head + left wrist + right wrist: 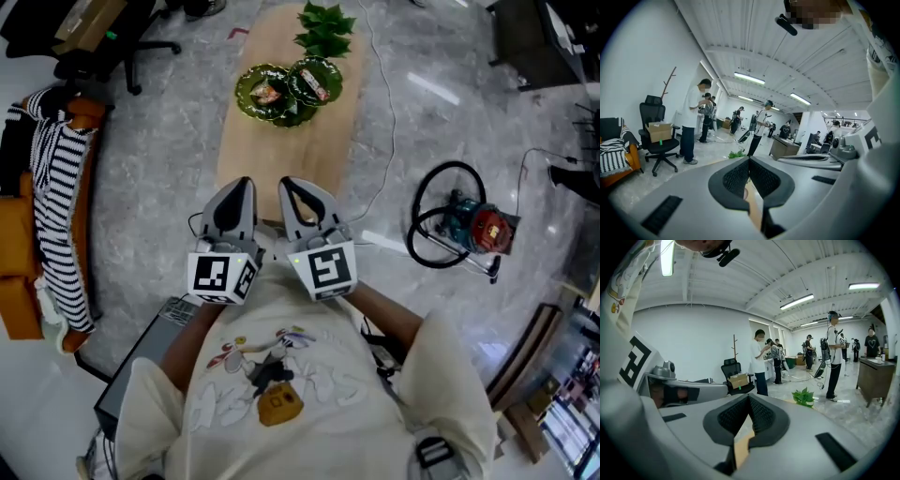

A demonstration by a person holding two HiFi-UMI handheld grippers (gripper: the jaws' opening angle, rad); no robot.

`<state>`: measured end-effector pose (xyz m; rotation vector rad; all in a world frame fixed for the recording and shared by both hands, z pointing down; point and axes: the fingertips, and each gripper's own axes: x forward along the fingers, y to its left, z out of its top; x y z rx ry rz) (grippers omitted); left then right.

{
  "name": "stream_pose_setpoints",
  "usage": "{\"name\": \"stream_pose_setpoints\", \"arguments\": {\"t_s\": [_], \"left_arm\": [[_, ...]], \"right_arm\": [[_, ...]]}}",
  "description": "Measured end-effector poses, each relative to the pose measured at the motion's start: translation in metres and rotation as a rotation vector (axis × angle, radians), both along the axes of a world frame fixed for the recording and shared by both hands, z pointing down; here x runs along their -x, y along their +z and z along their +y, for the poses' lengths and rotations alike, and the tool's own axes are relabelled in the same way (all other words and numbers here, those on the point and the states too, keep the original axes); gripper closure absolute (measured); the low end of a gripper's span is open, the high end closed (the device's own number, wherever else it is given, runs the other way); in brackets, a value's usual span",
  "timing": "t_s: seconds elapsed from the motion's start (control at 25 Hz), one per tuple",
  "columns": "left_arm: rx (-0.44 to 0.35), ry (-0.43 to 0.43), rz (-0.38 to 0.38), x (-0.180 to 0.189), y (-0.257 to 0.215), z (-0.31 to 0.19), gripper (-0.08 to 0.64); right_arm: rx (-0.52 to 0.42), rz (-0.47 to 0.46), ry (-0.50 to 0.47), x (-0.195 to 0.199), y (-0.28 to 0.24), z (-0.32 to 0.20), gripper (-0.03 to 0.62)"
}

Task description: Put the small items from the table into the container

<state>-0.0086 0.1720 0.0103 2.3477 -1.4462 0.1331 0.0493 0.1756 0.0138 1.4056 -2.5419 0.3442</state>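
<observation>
At the far end of the long wooden table (281, 159) stand two green dishes (265, 92) (316, 80), each with small wrapped packets inside. Both grippers are held side by side close to the person's chest, over the table's near end and far from the dishes. My left gripper (242, 184) (749, 160) is shut, its pads pressed together with nothing between them. My right gripper (289, 184) (748, 398) is shut and empty too. Both point nearly level towards the room, so the gripper views show only a sliver of the table below the jaws.
A green leafy plant (323, 28) (804, 396) sits past the dishes. A striped cloth on an orange seat (47, 187) is on the left, and an office chair (103, 37) stands farther back. A cable coil with a red device (469, 225) lies on the floor on the right. Several people stand in the room (693, 122).
</observation>
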Motion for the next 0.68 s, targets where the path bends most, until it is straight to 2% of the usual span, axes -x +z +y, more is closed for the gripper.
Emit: {"name": "stream_pose_setpoints", "arguments": {"t_s": [0.28,0.44,0.68], "left_arm": [[-0.003,0.015,-0.023,-0.001,-0.005,0.011,0.560],[0.012,0.025,-0.023,0.000,-0.004,0.011,0.560],[-0.017,0.039,-0.020,-0.002,-0.011,0.010,0.560]], "right_arm": [[0.038,-0.024,0.028,-0.003,-0.001,0.008,0.588],[0.016,-0.020,0.026,0.002,-0.006,0.005,0.586],[0.020,-0.009,0.025,0.007,-0.004,0.007,0.588]]}}
